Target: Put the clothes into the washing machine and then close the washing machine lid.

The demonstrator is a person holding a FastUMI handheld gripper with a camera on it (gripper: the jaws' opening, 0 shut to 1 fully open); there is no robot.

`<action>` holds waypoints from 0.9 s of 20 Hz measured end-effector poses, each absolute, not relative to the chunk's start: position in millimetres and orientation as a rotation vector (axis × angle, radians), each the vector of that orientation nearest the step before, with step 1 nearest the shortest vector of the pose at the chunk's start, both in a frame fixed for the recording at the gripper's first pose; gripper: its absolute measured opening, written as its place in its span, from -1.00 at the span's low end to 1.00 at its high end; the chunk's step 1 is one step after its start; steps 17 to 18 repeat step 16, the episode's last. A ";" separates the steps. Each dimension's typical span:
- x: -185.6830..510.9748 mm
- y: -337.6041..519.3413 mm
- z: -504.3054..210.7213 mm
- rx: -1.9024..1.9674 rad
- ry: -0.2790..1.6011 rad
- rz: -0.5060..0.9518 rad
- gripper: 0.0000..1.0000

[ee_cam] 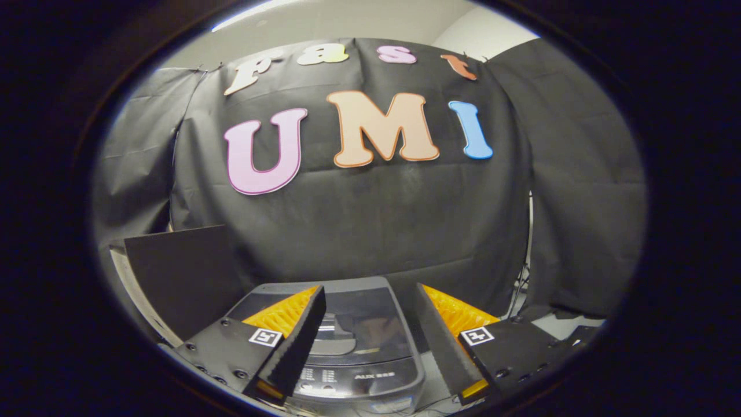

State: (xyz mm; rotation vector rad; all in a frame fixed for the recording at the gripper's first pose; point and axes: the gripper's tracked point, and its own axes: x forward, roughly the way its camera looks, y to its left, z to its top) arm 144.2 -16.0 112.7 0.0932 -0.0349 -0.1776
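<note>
My gripper [367, 341] hovers, fingers apart and empty, over the washing machine [359, 370]; its lid [359, 324] lies shut (clothes unseen).

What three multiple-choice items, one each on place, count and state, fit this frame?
1. Where is the dark grey top-loading washing machine?
A. between and below the fingers
B. beyond the black cloth wall
C. on the dark panel

2. How many square black-and-white markers sit on the gripper?
A. one
B. two
C. four

3. How does the washer's glossy lid lie?
A. raised upright
B. removed
C. down flat

Key: 1 A, it shows in the gap between the open fingers; 2 B, one marker on each finger base; 3 C, the lid lies level, reflecting light.
</note>
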 end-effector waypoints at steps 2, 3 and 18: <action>132.0 -22.9 101.6 0.075 -0.049 -0.185 0.94; 126.8 -23.9 95.5 0.069 -0.052 -0.181 0.94; 85.7 21.4 27.4 -0.008 -0.029 -0.043 0.94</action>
